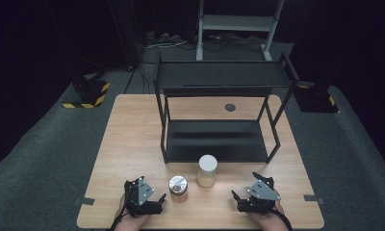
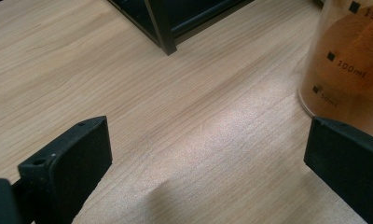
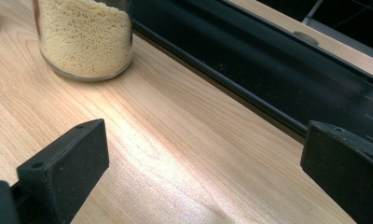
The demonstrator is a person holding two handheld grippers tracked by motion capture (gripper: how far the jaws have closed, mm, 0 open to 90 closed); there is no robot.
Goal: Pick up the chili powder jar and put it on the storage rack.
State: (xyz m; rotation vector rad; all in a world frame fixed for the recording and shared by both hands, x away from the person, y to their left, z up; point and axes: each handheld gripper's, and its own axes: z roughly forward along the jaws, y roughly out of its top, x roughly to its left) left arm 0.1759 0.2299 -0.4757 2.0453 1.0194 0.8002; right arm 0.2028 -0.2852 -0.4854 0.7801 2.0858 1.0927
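Jar (image 1: 207, 171) holds pale grains; beaker (image 1: 178, 187) orange powder.

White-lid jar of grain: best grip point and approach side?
Probably the glass wall of the jar below the white lid, jaws level, coming in with the right gripper from the front right. It stands upright and round; the rack blocks the back, the small jar the left.

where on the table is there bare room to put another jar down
The left strip of the table, between its edge and the rack, is bare. So is the front patch between the white-lidded jar and the right gripper. It is crowded where the small jar sits by the left gripper.
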